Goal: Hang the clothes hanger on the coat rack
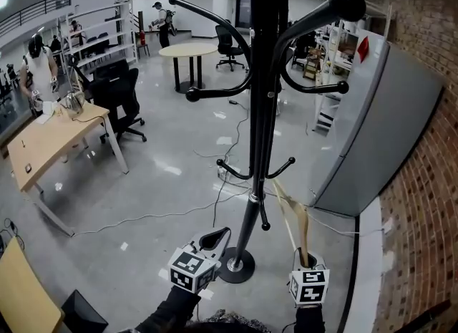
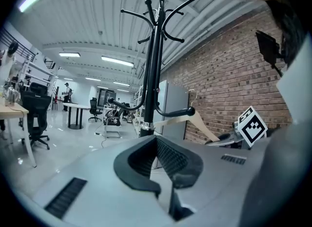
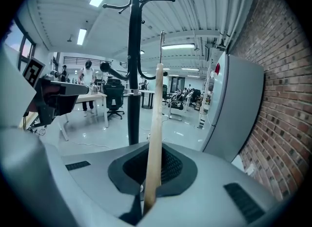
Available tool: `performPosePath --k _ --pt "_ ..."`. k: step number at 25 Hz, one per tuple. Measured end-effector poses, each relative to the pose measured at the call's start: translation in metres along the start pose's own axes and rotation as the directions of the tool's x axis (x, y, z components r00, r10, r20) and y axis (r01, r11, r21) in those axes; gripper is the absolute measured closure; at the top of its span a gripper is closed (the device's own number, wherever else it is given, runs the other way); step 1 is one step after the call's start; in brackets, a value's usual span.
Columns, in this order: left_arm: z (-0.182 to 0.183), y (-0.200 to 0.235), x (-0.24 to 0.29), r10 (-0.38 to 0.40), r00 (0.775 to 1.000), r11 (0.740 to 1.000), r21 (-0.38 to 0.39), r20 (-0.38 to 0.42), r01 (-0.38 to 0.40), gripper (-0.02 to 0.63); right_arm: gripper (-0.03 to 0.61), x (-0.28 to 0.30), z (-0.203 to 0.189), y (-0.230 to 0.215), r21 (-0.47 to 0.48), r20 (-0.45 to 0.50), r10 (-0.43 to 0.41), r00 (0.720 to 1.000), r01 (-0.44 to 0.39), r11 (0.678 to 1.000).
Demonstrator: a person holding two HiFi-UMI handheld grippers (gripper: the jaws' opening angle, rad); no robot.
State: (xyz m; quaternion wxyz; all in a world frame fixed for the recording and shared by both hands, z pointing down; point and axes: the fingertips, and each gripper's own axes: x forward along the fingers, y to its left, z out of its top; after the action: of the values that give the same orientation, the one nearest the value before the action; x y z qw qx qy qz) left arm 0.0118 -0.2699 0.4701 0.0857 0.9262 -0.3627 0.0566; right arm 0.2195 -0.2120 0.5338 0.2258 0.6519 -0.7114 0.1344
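Room: open-plan office with a shiny grey floor (image 1: 157, 152). A brick wall (image 1: 429, 181) runs down the right, and a tall grey cabinet (image 1: 386, 124) stands against it.

Hanger: pale wooden clothes hanger (image 1: 293, 213), low down on the right, just beside the coat rack (image 1: 262, 109). It slants up and to the left from the right gripper (image 1: 306, 258) toward the pole. Its upper end sits right next to one of the low hooks (image 1: 283, 167) (touching or not, honestly can't tell). In the right gripper view it's edge-on, a thin strip going straight up with its metal hook (image 3: 162, 38) at the top.

Right gripper: jaws clamped on the bottom end of the hanger, with the wood sandwiched between the black pads.

Coat rack: black and upright, with its round base (image 1: 236, 266) on the floor between the two grippers. Curved arms with ball ends up high, smaller hooks lower down.

Left gripper (image 1: 218, 237): just left of the base. Jaws are pulled in together with only a sliver between the pads, and nothing in them.

Further out: cables (image 1: 164, 215) trail over the floor. There's a wooden desk (image 1: 50, 138) and a black office chair (image 1: 118, 99) on the left, a round table (image 1: 187, 50) further back, and a person (image 1: 163, 22) standing way at the back.
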Motion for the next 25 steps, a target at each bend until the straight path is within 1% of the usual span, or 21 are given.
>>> performPosePath --k 8,15,19,25 --pt "-0.006 0.021 0.021 0.015 1.000 1.000 -0.018 -0.027 -0.015 0.605 0.571 0.032 0.006 0.006 -0.015 -0.024 0.041 0.999 -0.041 0.999" --pt "-0.009 0.033 0.042 0.054 0.998 0.998 -0.031 -0.036 -0.055 0.606 0.571 0.074 0.017 0.008 -0.076 -0.048 0.112 0.993 -0.115 0.990" --pt "-0.014 0.040 0.044 0.107 0.993 0.993 -0.039 -0.052 -0.109 0.606 0.571 0.095 0.017 0.009 -0.113 -0.074 0.174 0.982 -0.181 0.977" --pt "-0.003 0.059 0.047 0.156 0.987 0.987 -0.034 -0.030 -0.157 0.606 0.571 0.124 0.034 0.015 -0.144 -0.075 0.220 0.973 -0.229 0.963"
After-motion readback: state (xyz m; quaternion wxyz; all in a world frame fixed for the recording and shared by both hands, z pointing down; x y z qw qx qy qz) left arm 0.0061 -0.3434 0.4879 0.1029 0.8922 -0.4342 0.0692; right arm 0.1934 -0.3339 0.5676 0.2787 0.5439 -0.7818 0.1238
